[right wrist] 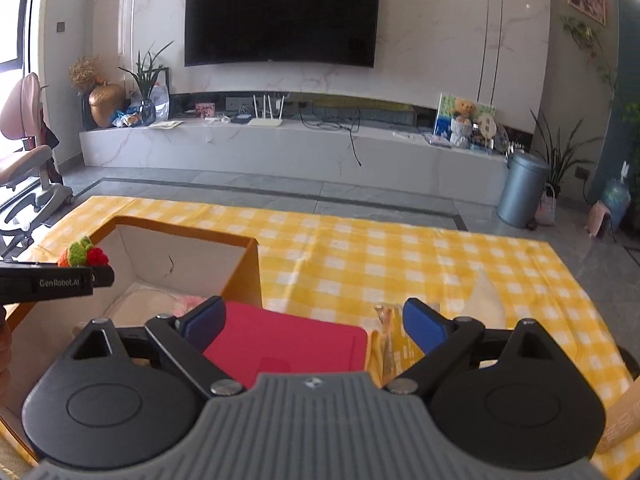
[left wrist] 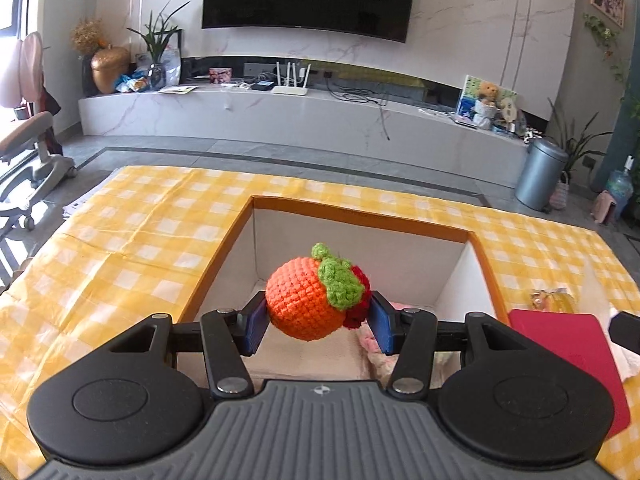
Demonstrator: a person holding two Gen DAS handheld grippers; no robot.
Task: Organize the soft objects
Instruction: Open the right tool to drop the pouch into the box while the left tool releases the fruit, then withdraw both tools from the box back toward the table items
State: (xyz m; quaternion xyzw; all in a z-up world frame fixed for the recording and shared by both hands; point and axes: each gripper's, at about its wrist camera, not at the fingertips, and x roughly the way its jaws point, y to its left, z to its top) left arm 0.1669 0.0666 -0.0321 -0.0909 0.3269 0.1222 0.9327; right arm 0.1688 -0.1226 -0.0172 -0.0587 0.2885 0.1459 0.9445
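My left gripper is shut on a crocheted orange fruit with a green leaf and a red bit, held above the open cardboard box. Pink and cream soft things lie on the box floor below it. The right wrist view shows the same toy atop the left gripper's side, over the box. My right gripper is open above a red flat pad, with nothing between its fingers. A cream soft piece lies on the cloth ahead of it.
The yellow checked cloth covers the table. A clear crinkly wrapper lies right of the red pad. Beyond the table's far edge are grey floor, a marble TV bench, a grey bin and a chair at left.
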